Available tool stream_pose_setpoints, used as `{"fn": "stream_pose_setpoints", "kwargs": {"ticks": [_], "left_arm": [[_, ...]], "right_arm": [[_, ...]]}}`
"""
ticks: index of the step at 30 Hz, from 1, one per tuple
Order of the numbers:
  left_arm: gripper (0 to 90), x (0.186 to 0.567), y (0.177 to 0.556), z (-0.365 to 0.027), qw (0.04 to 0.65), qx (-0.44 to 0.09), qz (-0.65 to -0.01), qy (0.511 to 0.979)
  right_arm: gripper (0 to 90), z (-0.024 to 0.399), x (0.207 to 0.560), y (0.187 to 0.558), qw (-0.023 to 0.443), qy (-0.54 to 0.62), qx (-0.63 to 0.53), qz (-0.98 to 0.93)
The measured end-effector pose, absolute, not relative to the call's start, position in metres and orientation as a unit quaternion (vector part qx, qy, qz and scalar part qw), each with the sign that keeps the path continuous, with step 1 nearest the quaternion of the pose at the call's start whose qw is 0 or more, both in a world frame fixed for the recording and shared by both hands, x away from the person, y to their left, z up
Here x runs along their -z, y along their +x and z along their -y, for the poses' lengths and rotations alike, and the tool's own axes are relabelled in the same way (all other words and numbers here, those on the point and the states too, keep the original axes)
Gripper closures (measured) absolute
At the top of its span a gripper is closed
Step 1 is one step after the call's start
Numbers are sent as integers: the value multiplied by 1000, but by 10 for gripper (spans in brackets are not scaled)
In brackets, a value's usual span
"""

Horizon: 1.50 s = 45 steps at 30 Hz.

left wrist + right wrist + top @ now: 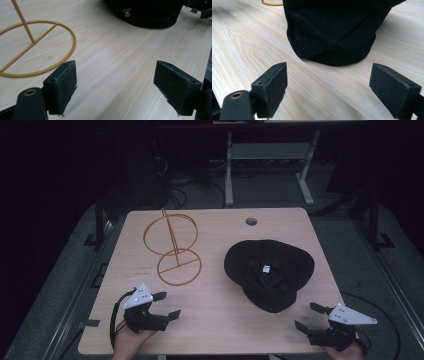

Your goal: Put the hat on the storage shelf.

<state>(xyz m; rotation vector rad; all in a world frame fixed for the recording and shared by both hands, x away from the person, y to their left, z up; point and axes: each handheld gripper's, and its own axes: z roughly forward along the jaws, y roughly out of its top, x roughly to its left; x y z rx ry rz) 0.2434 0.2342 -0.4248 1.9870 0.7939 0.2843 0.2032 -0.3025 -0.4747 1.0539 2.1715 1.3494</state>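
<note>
A black bucket hat (268, 272) lies upside down right of the table's middle, with a small white label inside. A gold wire hat stand (172, 246) rises at the left, a ring foot below and a ring on top. My left gripper (166, 305) rests open near the front left edge, just below the stand's foot (37, 47). Near the front right corner my right gripper (309, 316) is open, a short way from the hat's crown (332, 32). Nothing is between either pair of jaws. The hat (147, 12) lies far ahead in the left gripper view.
The light wooden table (215, 330) has a round cable hole (251, 221) near its far edge. Behind it stand a grey desk frame (270, 165) and loose cables on a dark floor. Bare wood lies between the two grippers.
</note>
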Motion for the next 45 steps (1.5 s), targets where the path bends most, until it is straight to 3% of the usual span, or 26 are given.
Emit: {"fn": "stream_pose_setpoints", "kwargs": {"ticks": [19, 45], "left_arm": [[181, 411, 243, -203, 474, -99, -274, 831], [190, 363, 282, -101, 461, -76, -165, 868]], "right_arm": [[144, 304, 469, 201, 190, 382, -484, -764], [145, 304, 462, 192, 192, 373, -481, -769]]}}
